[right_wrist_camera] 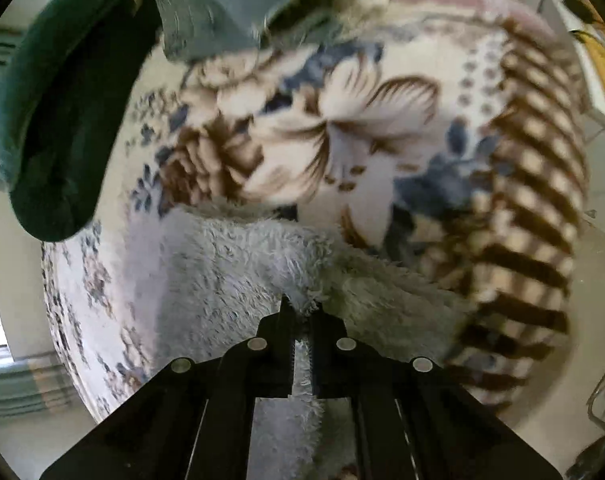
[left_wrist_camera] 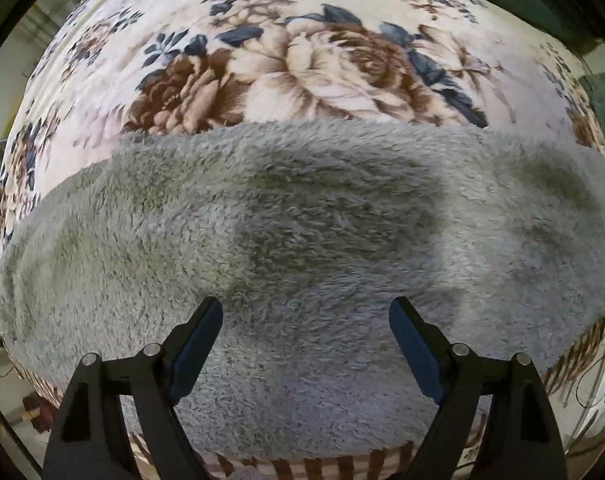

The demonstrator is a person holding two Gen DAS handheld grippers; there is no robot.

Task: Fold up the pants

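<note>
A floral blanket (left_wrist_camera: 302,60), cream with brown roses and blue-grey leaves, covers the surface that carries everything; its edge (right_wrist_camera: 534,184) is banded in brown and cream stripes. The fluffy grey pants (left_wrist_camera: 302,220) lie directly on it, spread wide across the near side. Toward the far end lie a dark green cloth (right_wrist_camera: 58,120) and a grey-blue garment (right_wrist_camera: 222,8), possibly more clothing, though blurred.

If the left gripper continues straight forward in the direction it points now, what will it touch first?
Most likely the grey fleece pants. The left gripper is open, and the pants fill the view directly ahead of its fingers, spread over the floral blanket. How far away the fabric is cannot be judged.
</note>
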